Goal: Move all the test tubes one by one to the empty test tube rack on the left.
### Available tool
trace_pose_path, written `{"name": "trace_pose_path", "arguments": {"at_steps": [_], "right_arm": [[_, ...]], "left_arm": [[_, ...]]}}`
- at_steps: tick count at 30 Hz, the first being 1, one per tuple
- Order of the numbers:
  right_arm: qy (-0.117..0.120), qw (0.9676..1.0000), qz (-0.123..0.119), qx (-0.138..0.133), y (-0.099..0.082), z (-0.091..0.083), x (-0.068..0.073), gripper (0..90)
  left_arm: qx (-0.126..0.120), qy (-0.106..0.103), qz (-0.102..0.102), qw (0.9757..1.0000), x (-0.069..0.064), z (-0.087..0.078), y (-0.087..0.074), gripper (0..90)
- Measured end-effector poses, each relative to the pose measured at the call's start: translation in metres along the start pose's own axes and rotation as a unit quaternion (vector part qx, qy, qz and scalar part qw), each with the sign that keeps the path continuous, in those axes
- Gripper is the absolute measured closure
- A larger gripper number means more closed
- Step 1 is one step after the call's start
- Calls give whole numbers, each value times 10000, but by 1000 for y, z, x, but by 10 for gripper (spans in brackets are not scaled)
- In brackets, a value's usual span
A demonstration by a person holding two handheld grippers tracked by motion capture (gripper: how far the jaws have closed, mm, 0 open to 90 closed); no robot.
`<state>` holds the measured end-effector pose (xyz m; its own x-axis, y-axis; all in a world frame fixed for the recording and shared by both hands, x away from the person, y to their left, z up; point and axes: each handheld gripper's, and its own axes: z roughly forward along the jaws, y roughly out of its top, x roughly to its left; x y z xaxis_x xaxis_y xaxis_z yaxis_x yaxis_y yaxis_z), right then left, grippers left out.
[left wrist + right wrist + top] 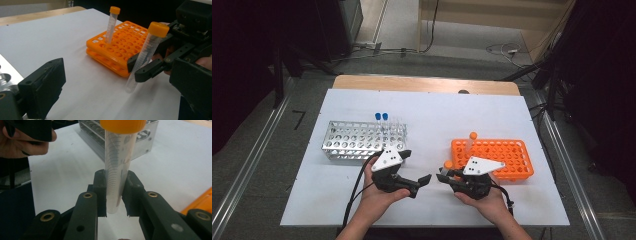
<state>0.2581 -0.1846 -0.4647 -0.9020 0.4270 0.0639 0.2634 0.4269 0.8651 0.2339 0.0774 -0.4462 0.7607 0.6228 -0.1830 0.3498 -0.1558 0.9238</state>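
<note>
The orange-capped tube (117,167) stood upright, clamped between the jaws of the right gripper (446,175), just beside the orange rack (507,150), where another capped tube (111,23) stood. The left gripper (424,181) hung near it with jaws spread, empty. The metal rack (357,137) sat behind.

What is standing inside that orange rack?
One clear tube with an orange cap stands upright in a corner hole of the orange rack; its lower end is hidden inside. The other holes look empty.
</note>
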Motion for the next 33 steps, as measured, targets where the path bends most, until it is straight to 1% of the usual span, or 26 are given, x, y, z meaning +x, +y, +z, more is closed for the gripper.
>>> {"name": "trace_pose_path", "arguments": {"at_steps": [1, 3, 6, 8, 11, 16, 18, 21, 25, 29, 33], "right_arm": [[31, 10000, -21, 13, 0, 2, 2, 722], [78, 10000, -34, 32, 1, 5, 6, 723], [128, 9999, -66, 61, 2, 8, 9, 722], [156, 9998, -91, 63, 2, 10, 11, 722], [195, 9997, -112, 80, 3, 12, 14, 722], [275, 9995, -132, 116, 4, 15, 18, 722], [320, 9993, -181, 115, 5, 16, 19, 722], [364, 9991, -186, 124, 5, 16, 21, 722], [405, 9989, -195, 103, 7, 16, 23, 722], [444, 9989, -137, 97, 7, 15, 22, 722], [467, 9988, -156, 55, 8, 14, 21, 720]], "left_arm": [[18, -29, 7, 10000, -1, 1, 0, 13], [5, -122, -2, 9999, -3, 3, -1, 47], [-35, -326, 3, 9995, -6, 6, -1, 115], [-38, -485, 42, 9988, -7, 8, -1, 195], [5, -619, 108, 9980, -10, 10, -2, 313], [32, -763, 163, 9969, -13, 14, -2, 478], [65, -822, 182, 9964, -14, 15, -2, 536], [86, -859, 223, 9960, -15, 17, -2, 607], [69, -882, 380, 9954, -17, 16, -1, 700], [22, -817, 490, 9954, -17, 15, -1, 732], [2, -798, 532, 9954, -17, 14, 0, 743]]}}
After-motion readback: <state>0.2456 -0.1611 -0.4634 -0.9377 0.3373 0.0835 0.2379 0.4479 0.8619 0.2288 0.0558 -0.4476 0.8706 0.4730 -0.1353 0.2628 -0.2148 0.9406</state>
